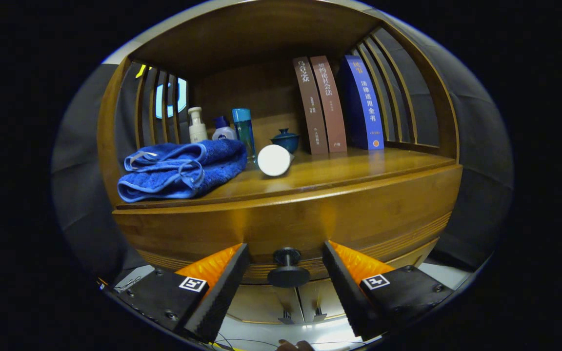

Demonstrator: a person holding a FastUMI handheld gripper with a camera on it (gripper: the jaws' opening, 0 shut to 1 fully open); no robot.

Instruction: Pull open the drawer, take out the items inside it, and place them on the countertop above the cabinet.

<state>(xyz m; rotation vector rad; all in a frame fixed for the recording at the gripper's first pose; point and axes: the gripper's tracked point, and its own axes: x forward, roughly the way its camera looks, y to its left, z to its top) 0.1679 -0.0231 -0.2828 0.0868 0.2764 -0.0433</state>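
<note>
On the front of the wooden cabinet (310, 214), in the gripper view, the drawer (300, 273) presents a curved brown face with fine horizontal grooves and appears closed, flush with the cabinet front. Its knob (288, 270), black, round and set on a short stem, stands out from the middle of that face. The gripper (286, 263) is spread wide: its two black, orange-backed fingers (225, 282) sit one on each side of the knob, neither pad touching it, nothing held. What lies inside the drawer cannot be seen.

Above, the countertop (359, 168) carries a folded blue towel (181, 168) toward the left. Just beside it lies a white cylinder (274, 160) on its side, round end facing the camera. Behind these stand a white pump bottle (196, 126), a small white bottle with a blue cap (223, 129), a tall blue bottle (244, 131) and a dark blue lidded cup (285, 140). Two brown books (321, 105) and a blue book (365, 105) stand upright toward the right, leaning slightly.
</note>
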